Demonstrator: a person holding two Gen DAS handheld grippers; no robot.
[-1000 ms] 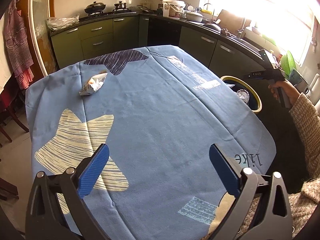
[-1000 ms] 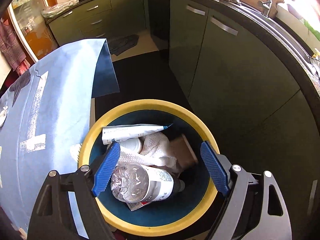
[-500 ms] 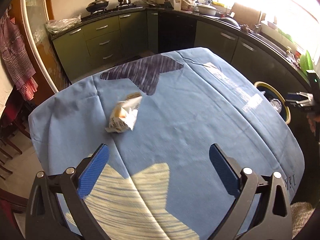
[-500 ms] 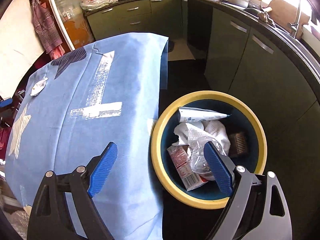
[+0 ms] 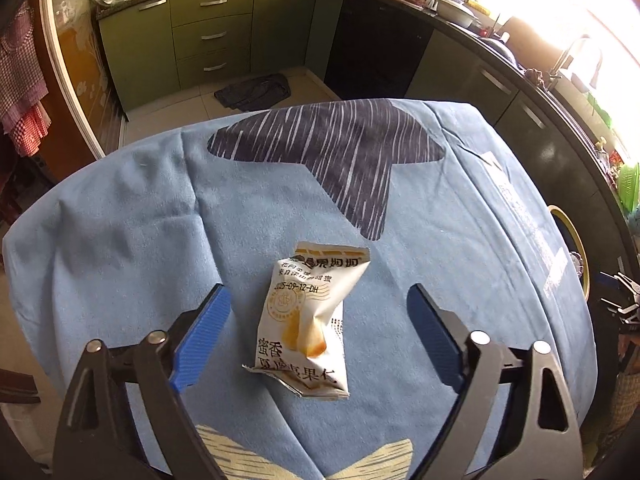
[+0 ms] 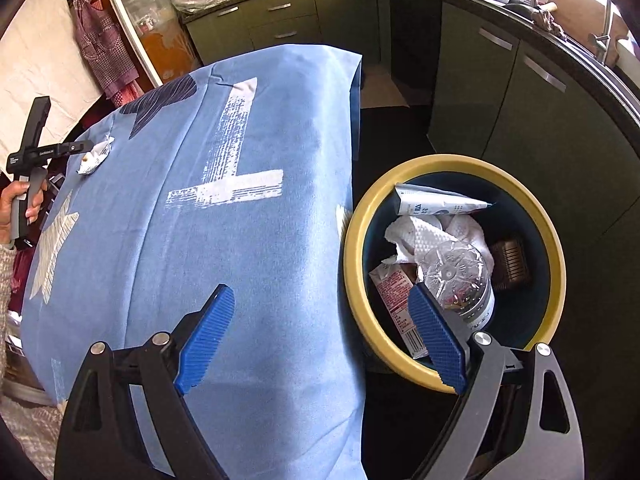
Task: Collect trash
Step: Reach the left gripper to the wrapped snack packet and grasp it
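A crumpled white snack wrapper (image 5: 312, 320) with orange print lies on the blue tablecloth (image 5: 120, 240). My left gripper (image 5: 316, 296) points down at it, one blue pad on each side. Its jaws are closing, with a gap still showing between each pad and the wrapper. In the right wrist view the same wrapper (image 6: 94, 158) sits at the table's far left, by the hand (image 6: 24, 200) holding the left tool. My right gripper (image 6: 320, 292) is open and empty above the table's edge, next to the yellow-rimmed trash bin (image 6: 452, 164), which holds a bottle, tissue, a tube and a carton.
Green kitchen cabinets (image 5: 208, 36) and a dark counter curve around the far side and right. A dark cloth (image 5: 254, 90) lies on the floor beyond the table. The bin's rim (image 5: 576, 240) shows at the table's right edge. A checked apron (image 6: 100, 40) hangs at the left.
My left gripper travelled across the table to the wrapper, which now lies between its narrowing jaws. My right gripper drew back from over the bin toward the table edge.
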